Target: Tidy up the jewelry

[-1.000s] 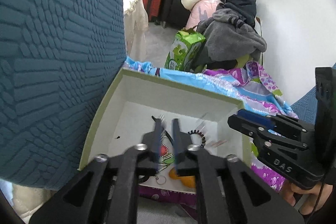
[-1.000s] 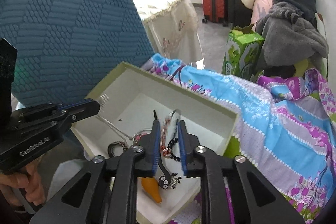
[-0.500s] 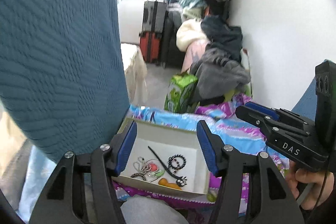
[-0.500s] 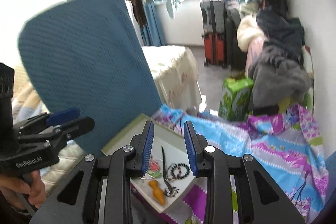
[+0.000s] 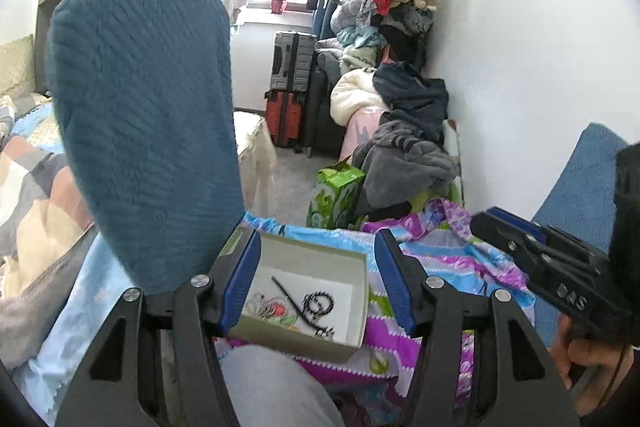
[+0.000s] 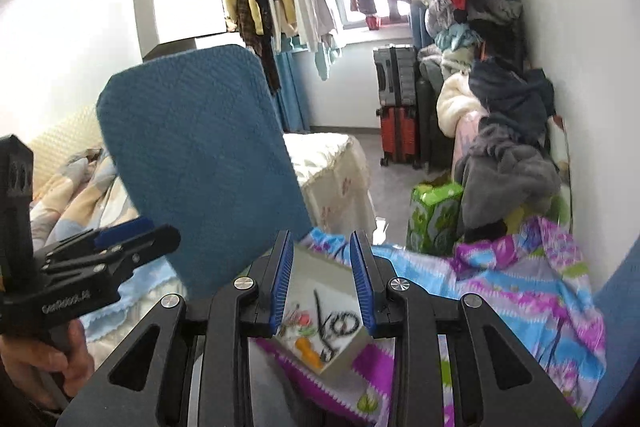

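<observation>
An open white box with a green rim [image 5: 352,307] sits on a colourful cloth and holds jewelry: a black bead bracelet [image 5: 318,303], a long black hairpin [image 5: 288,297], and a red and silver tangle [image 5: 268,309]. My left gripper [image 5: 318,281] is open and empty, held well above and behind the box. My right gripper [image 6: 322,285] is open and empty, also raised back; through it I see the box [image 6: 344,351], the bracelet [image 6: 344,323] and an orange piece [image 6: 306,347].
A tall blue chair back [image 5: 148,131] stands just left of the box. The floral cloth [image 6: 500,291] spreads right. A green carton [image 5: 336,195], piled clothes [image 5: 408,147] and suitcases [image 5: 290,91] line the far wall. A bed [image 6: 72,183] lies left.
Both grippers have pulled up and back from inside the box and opened. The jewelry lies loose in the box, and the box now looks small and far below.
</observation>
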`<state>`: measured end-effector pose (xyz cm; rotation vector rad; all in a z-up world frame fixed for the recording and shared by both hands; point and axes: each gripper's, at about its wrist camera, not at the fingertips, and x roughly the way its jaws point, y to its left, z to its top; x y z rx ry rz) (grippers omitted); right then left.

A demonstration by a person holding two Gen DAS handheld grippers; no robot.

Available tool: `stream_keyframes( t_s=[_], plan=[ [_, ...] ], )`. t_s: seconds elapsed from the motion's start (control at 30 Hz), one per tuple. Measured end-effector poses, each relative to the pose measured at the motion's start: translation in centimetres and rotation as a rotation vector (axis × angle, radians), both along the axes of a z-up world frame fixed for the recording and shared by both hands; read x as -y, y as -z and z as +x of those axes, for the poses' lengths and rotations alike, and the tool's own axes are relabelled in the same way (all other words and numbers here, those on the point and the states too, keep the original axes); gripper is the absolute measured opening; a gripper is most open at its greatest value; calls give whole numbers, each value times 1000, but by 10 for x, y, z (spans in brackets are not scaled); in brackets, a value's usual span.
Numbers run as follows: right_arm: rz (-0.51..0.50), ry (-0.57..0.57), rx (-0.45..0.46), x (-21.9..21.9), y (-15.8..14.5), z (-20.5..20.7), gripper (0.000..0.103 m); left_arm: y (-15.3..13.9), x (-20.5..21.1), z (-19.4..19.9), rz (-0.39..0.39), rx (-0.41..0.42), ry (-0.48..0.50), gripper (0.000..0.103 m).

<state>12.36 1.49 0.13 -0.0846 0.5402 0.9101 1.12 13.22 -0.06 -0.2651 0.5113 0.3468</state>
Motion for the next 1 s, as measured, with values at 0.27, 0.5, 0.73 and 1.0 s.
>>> stream_keyframes(
  t_s=[0.27,0.5,0.73,1.0],
  plan=[
    [-38,19,-12,15,25,-32,28,32,9,-14,-15,-76,-6,60],
    [-67,74,-30,29,41,-41,29,37,18,-23,-15,-84,3,60],
    [-57,107,-22,37,43,-51,38,34,22,-25,-8,-85,20,60],
    [-43,129,-26,43,40,-52,42,35,25,-26,12,-101,6,60]
  ],
)
